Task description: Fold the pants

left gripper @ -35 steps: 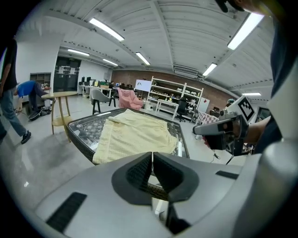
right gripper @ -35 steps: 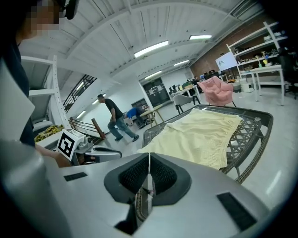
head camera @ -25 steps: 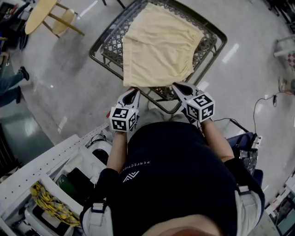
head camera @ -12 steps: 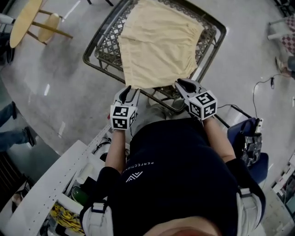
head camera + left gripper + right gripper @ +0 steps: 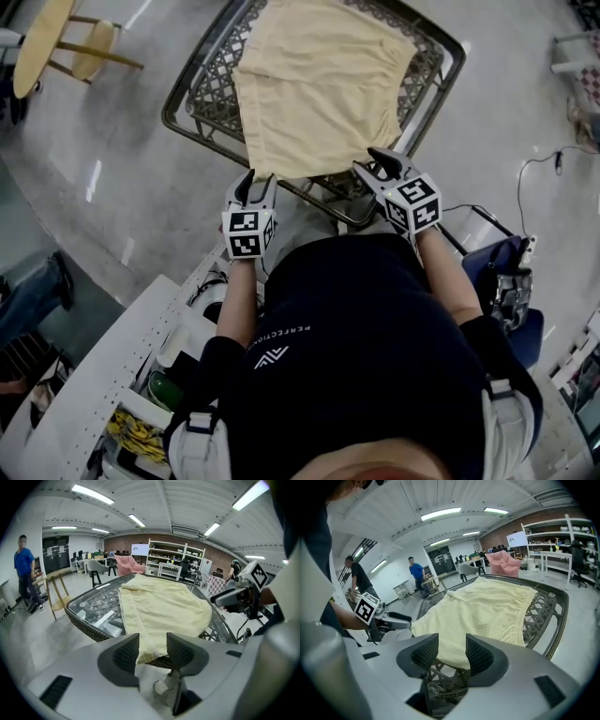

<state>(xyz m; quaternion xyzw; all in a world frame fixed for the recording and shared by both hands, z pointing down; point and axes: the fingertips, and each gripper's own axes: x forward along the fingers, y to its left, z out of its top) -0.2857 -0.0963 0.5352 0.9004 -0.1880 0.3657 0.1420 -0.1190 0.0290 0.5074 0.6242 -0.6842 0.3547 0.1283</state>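
Now the left gripper (image 5: 249, 178) and right gripper (image 5: 380, 161) have just been opening wide, with a corner of the pants (image 5: 319, 84) loose between each one's jaws. That edge hangs off the table (image 5: 200, 141), so the pants may slide down.

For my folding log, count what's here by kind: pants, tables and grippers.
Pants: 1
Table: 1
Grippers: 2, left gripper and right gripper; both pairs of jaws have just been opening, with the pants' near edge between them, not pinched.
Total: 4
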